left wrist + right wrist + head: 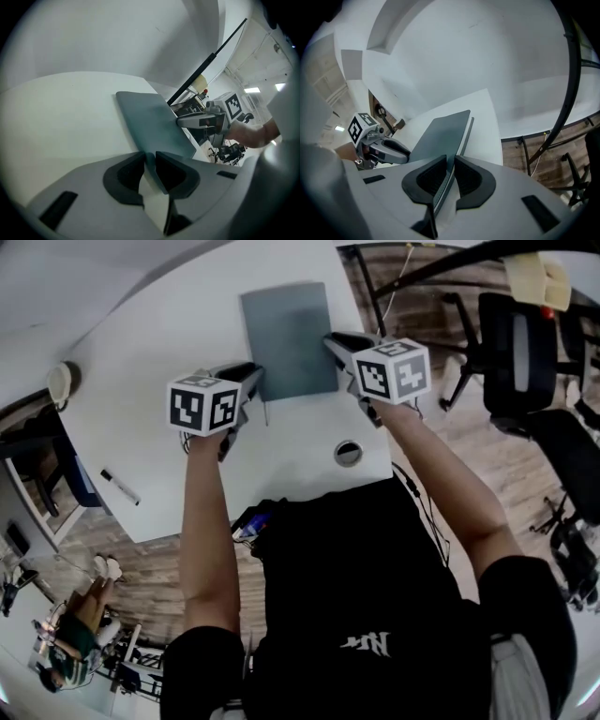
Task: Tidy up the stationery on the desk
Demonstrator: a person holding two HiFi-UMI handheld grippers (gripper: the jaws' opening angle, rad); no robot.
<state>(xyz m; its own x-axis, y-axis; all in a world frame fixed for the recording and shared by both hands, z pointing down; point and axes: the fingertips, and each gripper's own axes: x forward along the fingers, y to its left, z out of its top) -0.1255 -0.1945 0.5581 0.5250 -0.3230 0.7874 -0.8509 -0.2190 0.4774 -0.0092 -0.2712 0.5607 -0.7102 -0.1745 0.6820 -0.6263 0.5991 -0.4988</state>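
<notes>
A grey-green notebook [286,334] lies closed on the white desk [159,427], held at its near edge by both grippers. My left gripper [255,379] is shut on its near left corner, and the cover [150,126] runs away from the jaws in the left gripper view. My right gripper [336,341] is shut on its near right edge; the notebook [440,136] passes between the closed jaws. Each gripper shows in the other's view: the right gripper [201,121] and the left gripper [389,149]. I cannot tell whether the notebook rests on the desk or is slightly lifted.
A black-and-white marker [120,487] lies near the desk's left front edge. A round cable hole [348,453] sits near the front edge, right of centre. A round pale object [61,382] is at the far left rim. Black office chairs [525,352] stand to the right.
</notes>
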